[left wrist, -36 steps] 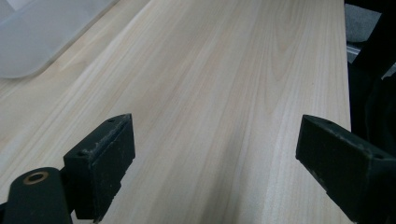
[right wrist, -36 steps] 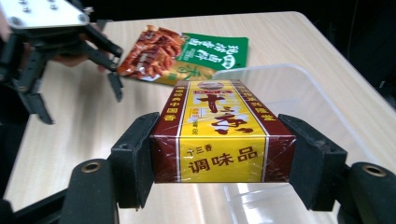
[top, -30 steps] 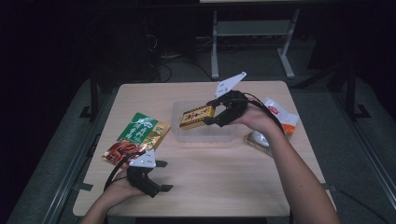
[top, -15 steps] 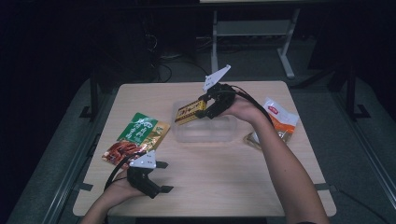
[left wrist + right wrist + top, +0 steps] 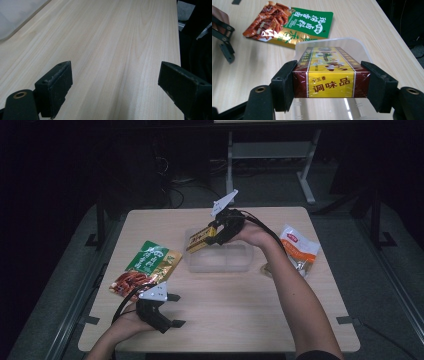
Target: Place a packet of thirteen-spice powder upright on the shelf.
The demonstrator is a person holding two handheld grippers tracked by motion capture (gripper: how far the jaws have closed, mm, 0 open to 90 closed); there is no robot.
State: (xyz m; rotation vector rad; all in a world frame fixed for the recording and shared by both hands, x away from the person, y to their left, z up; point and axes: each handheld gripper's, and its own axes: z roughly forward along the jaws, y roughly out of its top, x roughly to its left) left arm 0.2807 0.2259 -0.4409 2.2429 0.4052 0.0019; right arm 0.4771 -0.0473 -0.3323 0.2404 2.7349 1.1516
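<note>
boxes (image 5: 201, 238): 1 | snack pouches (image 5: 146, 269): 2 | clear containers (image 5: 235, 262): 1

Right gripper (image 5: 214, 234) clamped, left gripper (image 5: 172, 309) agape.

A light wooden counter (image 5: 220, 320) stands lit in a dark room on grey floor (image 5: 55, 290). Behind it, a white metal frame (image 5: 270, 150) and loose cables (image 5: 175, 190) sit in shadow.

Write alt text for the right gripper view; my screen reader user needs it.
The right gripper clamps a red-and-yellow seasoning box over a clear plastic container. Behind it a green-and-gold snack pouch lies on the pale wooden table.
</note>
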